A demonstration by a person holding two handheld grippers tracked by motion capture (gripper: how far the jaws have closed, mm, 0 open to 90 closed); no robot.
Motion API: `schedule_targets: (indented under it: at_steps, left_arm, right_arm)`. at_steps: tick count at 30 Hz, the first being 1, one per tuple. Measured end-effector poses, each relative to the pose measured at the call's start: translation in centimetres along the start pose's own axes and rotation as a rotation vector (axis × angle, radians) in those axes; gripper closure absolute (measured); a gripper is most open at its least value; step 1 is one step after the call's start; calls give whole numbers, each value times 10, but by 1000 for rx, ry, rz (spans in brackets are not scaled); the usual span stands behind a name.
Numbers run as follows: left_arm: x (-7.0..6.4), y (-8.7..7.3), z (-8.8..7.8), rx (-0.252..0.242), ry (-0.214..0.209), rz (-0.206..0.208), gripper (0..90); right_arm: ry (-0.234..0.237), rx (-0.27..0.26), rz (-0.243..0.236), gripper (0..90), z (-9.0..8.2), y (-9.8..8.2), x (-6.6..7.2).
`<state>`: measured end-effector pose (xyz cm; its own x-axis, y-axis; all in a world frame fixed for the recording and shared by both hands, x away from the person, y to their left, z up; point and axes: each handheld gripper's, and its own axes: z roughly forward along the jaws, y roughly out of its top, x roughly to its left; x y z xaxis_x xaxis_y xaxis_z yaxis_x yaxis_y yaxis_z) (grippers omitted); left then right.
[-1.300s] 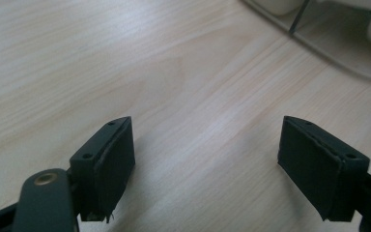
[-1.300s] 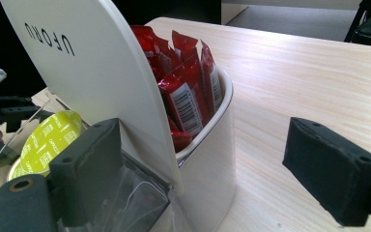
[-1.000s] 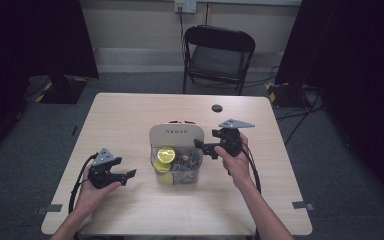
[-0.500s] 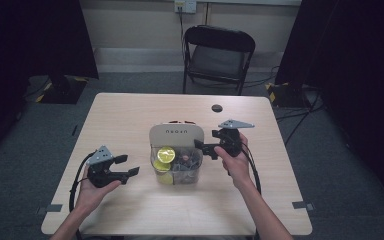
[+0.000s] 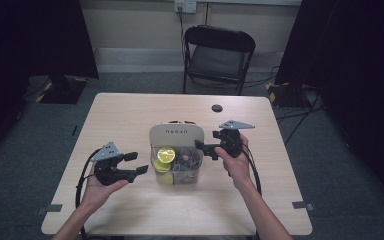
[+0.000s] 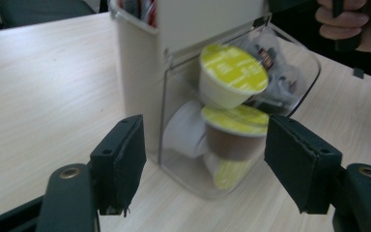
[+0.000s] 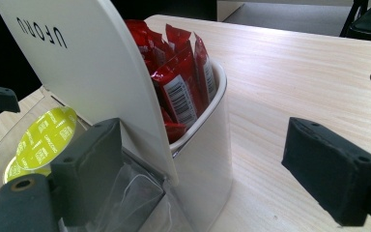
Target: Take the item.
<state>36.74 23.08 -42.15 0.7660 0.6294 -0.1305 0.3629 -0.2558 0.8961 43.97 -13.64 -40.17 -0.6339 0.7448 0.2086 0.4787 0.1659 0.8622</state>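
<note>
Left gripper (image 5: 136,163) held with jaws spread wide, nothing between them, aimed at the clear bin of the organizer (image 6: 207,96) just ahead, yellow-lidded pods (image 6: 232,72) stacked inside. Right gripper (image 5: 206,148) likewise spread and empty, one jaw close against the organizer's white panel (image 7: 92,63), red sachets (image 7: 183,82) in the compartment straight ahead.

Black folding chair (image 5: 219,55) beyond table (image 5: 125,115); wall outlet (image 5: 185,5).
</note>
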Motion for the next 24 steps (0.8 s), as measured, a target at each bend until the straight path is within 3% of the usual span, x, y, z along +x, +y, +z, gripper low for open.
schedule_targets:
  at_steps: [2, 10, 13, 24]
  left_arm:
    - [-2, 7, 0, -18, 0, 25, 332]
    - [-12, 31, 12, -36, -60, 47, 338]
    - [-15, 33, 22, -39, -86, 21, 349]
    - [-12, 37, 47, 38, -86, 34, 336]
  right_arm:
    - [0, -2, 3, 136, -1, 1, 0]
    - [-15, -12, 3, 141, -4, 3, 1]
    - [-10, -11, 5, 139, -3, 3, 1]
    - [2, -11, 14, 139, -2, 3, 0]
